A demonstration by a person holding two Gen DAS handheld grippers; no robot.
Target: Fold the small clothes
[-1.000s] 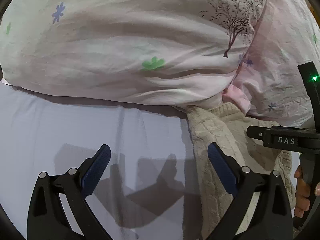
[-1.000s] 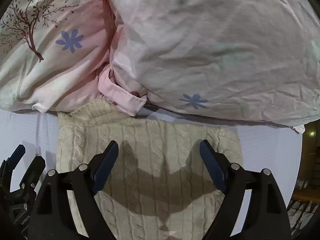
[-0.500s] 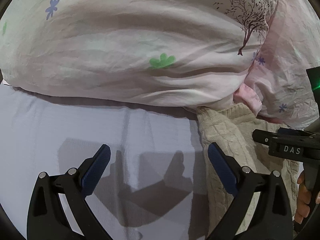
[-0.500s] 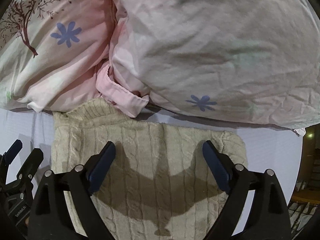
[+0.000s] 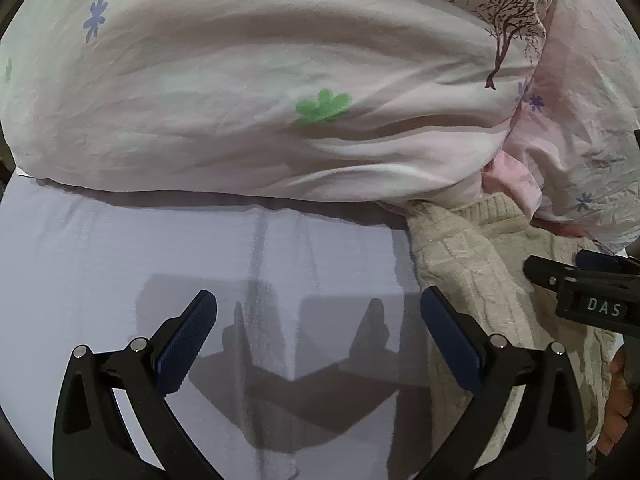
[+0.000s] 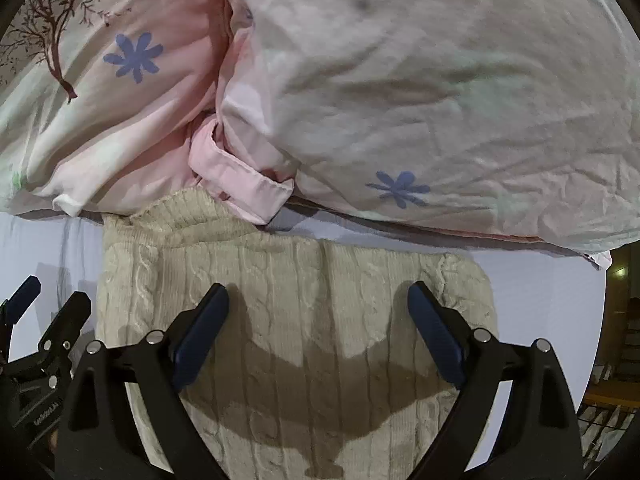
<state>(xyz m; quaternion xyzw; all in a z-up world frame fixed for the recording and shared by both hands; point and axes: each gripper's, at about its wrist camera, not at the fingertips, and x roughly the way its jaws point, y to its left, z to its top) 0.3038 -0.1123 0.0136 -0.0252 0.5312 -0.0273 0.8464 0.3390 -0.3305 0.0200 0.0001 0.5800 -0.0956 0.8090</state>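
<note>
A cream cable-knit sweater (image 6: pixel 296 304) lies flat on the pale lavender bed sheet (image 5: pixel 120 264), its collar end touching the quilt. My right gripper (image 6: pixel 318 306) is open and empty, held just above the sweater's middle. My left gripper (image 5: pixel 318 312) is open and empty over bare sheet, to the left of the sweater (image 5: pixel 476 276). Its right finger (image 5: pixel 448 332) is close to the sweater's left edge. The right gripper also shows at the right edge of the left wrist view (image 5: pixel 580 280). The left gripper shows at the left edge of the right wrist view (image 6: pixel 44 304).
A bulky pink and white flowered quilt (image 5: pixel 280 80) is piled along the far side of the bed, also filling the top of the right wrist view (image 6: pixel 420 80). The bed's right edge (image 6: pixel 600 320) drops off to a dark room.
The left gripper has drifted left, away from the sweater. The right gripper has moved slightly forward and lower over the sweater. Both stay open.
</note>
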